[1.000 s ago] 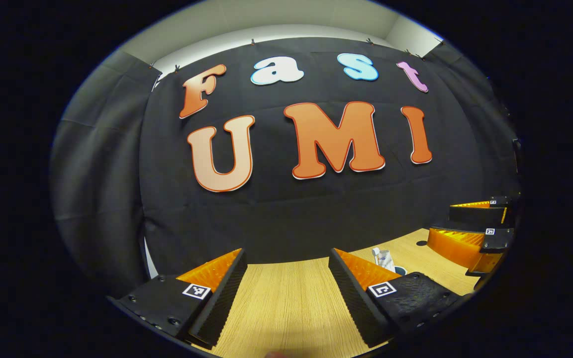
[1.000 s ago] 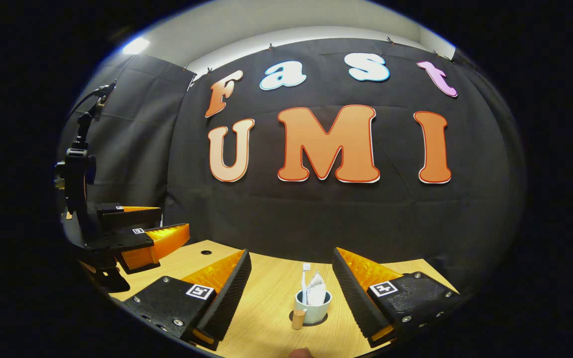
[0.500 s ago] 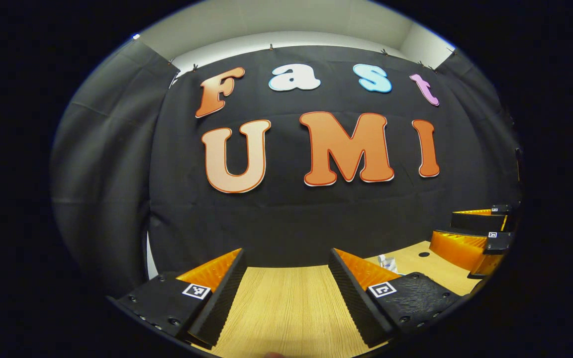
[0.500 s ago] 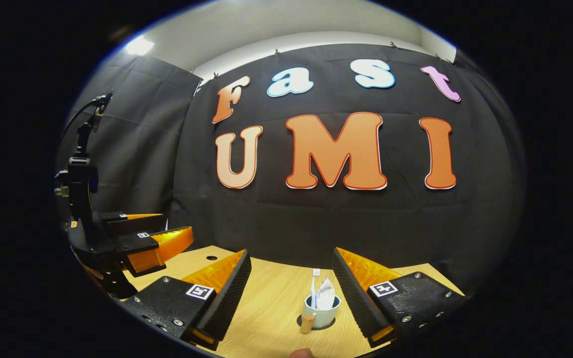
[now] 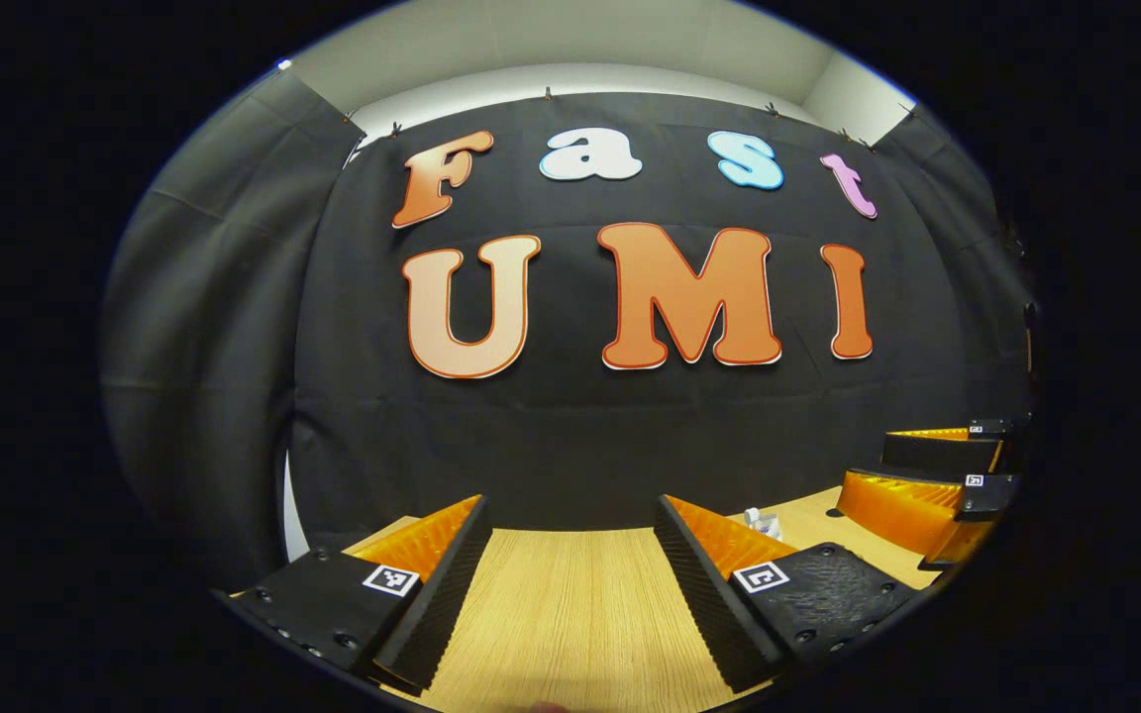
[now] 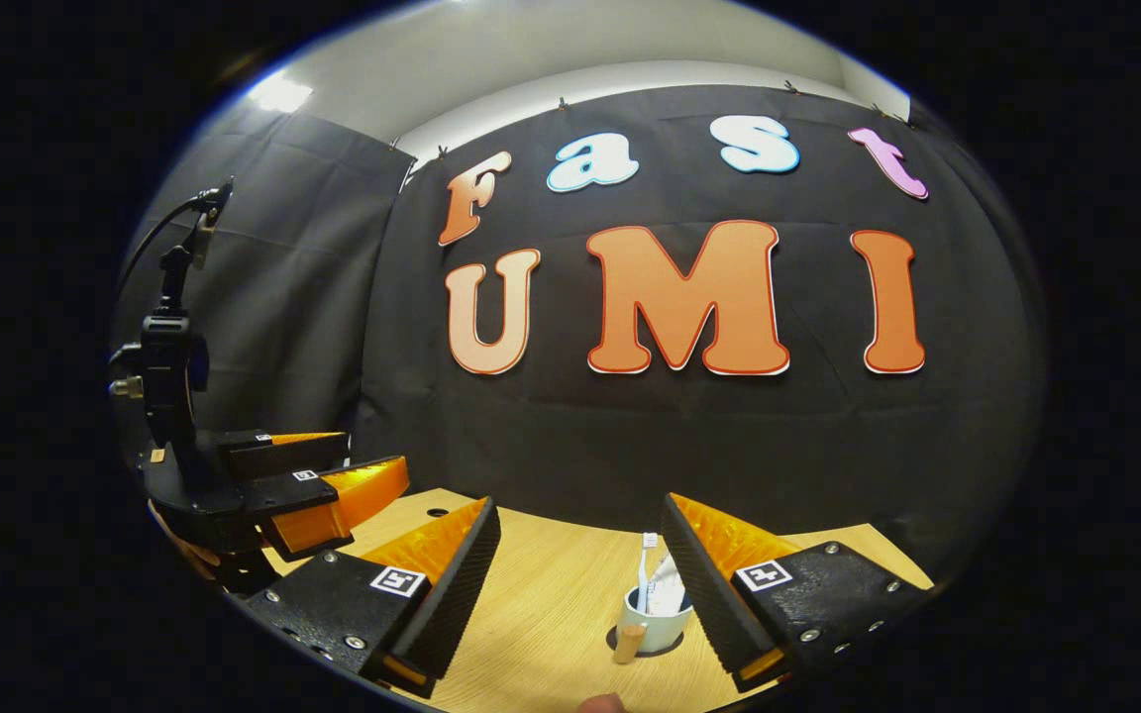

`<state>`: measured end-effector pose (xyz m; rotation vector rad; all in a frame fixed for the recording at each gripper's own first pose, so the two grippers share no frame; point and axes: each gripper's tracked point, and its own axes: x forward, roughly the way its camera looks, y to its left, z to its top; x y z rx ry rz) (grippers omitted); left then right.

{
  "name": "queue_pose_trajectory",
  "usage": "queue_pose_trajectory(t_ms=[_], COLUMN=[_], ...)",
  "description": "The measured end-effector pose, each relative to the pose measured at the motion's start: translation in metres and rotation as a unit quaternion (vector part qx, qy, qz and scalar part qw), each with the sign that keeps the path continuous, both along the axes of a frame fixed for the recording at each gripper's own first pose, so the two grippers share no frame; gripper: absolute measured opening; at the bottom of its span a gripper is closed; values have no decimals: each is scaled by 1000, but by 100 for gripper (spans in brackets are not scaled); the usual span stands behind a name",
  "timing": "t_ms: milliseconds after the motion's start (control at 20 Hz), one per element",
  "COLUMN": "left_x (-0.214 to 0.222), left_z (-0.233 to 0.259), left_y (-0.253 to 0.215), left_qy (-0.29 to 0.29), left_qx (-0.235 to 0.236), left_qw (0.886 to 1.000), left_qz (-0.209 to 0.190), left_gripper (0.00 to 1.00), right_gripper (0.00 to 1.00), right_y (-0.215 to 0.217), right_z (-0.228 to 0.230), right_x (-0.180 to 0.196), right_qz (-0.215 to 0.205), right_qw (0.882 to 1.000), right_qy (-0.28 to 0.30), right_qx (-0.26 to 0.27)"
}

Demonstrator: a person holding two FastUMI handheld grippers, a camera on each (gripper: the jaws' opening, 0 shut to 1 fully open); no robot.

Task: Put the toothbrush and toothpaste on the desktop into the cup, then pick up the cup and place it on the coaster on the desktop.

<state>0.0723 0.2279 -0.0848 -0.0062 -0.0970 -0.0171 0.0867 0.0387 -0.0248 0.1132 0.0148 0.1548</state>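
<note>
A pale cup point(image 6: 660, 628) with a brown handle point(image 6: 628, 642) stands on a dark round coaster point(image 6: 642, 651) on the wooden table point(image 6: 541, 604). A white toothbrush point(image 6: 647, 564) and a toothpaste tube point(image 6: 671, 592) stand upright in it. My right gripper point(image 6: 580, 594) is open, back from the cup, which sits close to its right finger. My left gripper point(image 5: 570, 584) is open over bare wood. Past its right finger the toothpaste top point(image 5: 757, 518) peeks out. In the right gripper view, the left gripper point(image 6: 377, 456) hangs open at the left. In the left gripper view, the right gripper point(image 5: 863, 463) hangs open at the right.
The black cloth wall closes the far side of the table point(image 5: 570, 614). A small round hole point(image 5: 835, 512) lies in the tabletop near the far edge, also seen as the hole point(image 6: 437, 513) beside the left gripper. A hand shows under the left gripper point(image 6: 189, 555).
Both cameras have tipped up a little, so the wall letters sit lower. In the right gripper view the cup has drifted right, toward the right finger. Both grippers stay open.
</note>
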Motion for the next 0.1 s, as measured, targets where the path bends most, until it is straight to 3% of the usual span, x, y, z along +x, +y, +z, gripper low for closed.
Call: queue_pose_trajectory(t_ms=[100], left_x=[-1], left_z=[2], left_y=[-4], left_qy=[-5], left_qx=[-4], left_qw=[1000], left_qz=[-4], left_gripper=[99], right_gripper=[91], right_y=[-2], right_z=[0], right_x=[-2], right_qz=[-1], right_qw=[1000], right_qy=[1], right_qx=[-2])
